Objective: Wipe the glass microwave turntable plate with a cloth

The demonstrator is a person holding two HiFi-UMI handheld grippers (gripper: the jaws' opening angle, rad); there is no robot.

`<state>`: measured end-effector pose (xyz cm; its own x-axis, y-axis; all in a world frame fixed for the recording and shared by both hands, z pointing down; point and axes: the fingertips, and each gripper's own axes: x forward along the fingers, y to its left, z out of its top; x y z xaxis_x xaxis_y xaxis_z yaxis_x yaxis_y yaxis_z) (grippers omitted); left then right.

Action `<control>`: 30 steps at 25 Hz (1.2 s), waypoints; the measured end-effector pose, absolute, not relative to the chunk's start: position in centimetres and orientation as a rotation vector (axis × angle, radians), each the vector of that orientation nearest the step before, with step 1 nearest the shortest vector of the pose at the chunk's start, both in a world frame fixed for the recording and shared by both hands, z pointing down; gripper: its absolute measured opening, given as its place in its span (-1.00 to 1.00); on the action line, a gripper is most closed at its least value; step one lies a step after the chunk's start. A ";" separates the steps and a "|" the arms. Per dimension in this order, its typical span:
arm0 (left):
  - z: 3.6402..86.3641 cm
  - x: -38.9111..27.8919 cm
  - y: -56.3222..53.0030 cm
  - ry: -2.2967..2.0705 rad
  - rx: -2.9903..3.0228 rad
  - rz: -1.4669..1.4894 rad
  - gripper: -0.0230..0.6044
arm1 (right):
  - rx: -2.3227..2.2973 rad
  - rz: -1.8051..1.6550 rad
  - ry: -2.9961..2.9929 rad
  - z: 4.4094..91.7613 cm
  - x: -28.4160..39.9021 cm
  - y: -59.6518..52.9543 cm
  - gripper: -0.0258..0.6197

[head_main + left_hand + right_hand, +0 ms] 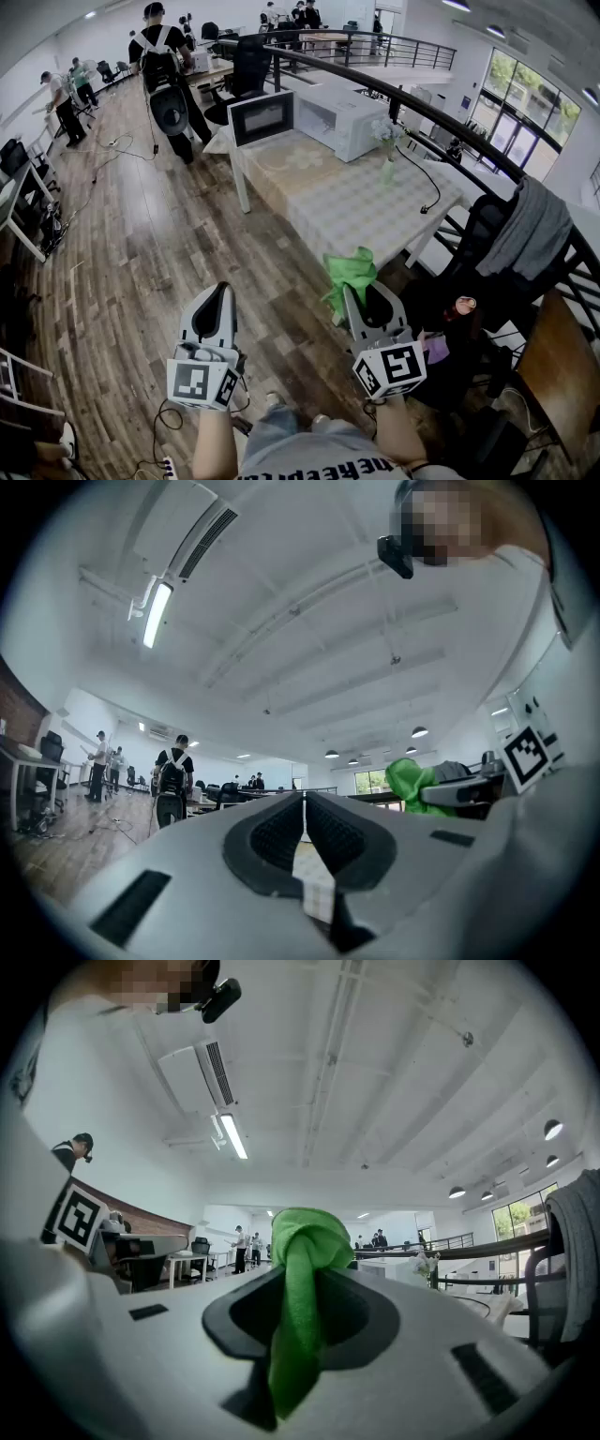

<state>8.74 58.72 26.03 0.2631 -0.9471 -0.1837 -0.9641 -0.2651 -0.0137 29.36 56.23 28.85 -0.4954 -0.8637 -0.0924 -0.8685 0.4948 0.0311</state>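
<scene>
My right gripper (359, 292) is shut on a green cloth (349, 277), which bunches above its tips and hangs down between the jaws in the right gripper view (298, 1297). My left gripper (216, 298) is shut with nothing between its jaws (304, 829). Both are held low over the wooden floor, well short of the table (366, 211). A white microwave (339, 119) stands on the table's far end with its door (261, 116) swung open. No glass turntable plate is visible in any view.
A small vase with flowers (387, 150) and a black cable (422, 183) are on the table. A dark railing (469, 131) runs along the right with a grey garment (530, 230) draped over it. Several people stand at the far left and back.
</scene>
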 end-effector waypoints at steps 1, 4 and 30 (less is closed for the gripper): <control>26.0 8.6 58.5 1.823 -2.397 0.209 -0.89 | -1.544 0.110 2.656 28.9 29.2 56.0 -0.62; 26.1 7.9 57.7 1.819 -2.399 0.208 -0.89 | -1.544 0.110 2.653 29.0 28.5 55.3 -0.62; 26.9 -1.2 48.3 1.736 -2.471 0.249 -0.89 | -1.605 0.100 2.620 29.7 19.4 47.2 -0.62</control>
<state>-1.21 48.34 26.94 0.3321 -0.9224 -0.1973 -0.9407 -0.3393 0.0028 19.41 47.23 29.68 -0.4533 -0.8867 -0.0913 -0.8911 0.4534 0.0199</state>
